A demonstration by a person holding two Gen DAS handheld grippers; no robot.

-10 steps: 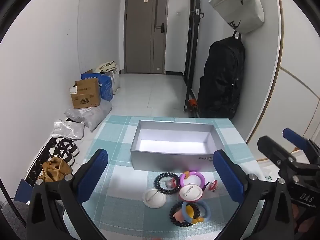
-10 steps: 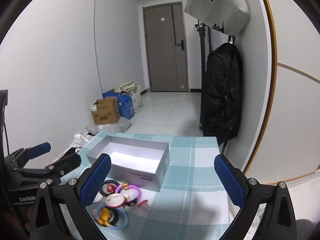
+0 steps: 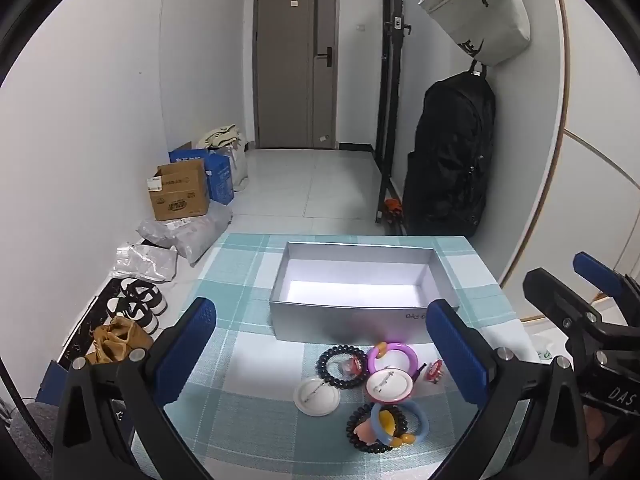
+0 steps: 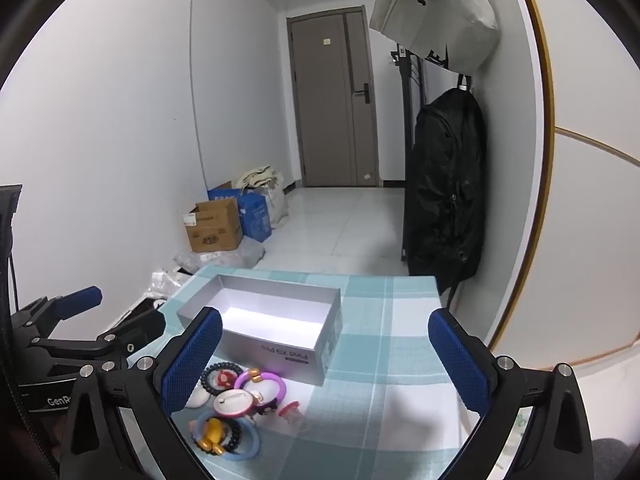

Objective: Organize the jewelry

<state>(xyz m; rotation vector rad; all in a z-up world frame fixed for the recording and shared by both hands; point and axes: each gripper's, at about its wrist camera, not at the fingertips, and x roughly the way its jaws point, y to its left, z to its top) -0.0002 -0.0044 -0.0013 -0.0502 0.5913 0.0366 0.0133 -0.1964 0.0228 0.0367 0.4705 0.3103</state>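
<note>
Both grippers hover over the table with the teal-and-white checked cloth, nothing grabbed. The left gripper has its blue-padded jaws spread wide, and so does the right gripper; neither has anything pinched between the pads.

The open silver cardboard box sits in the middle of the cloth, its inside bare. The jewelry is heaped just in front of it, on the near side: a black beaded bracelet, a purple plastic ring, a round white pin badge lying face down, another white badge overlapping the purple ring, a light blue ring with a yellow charm, and a small red hair clip off to the right.
</note>
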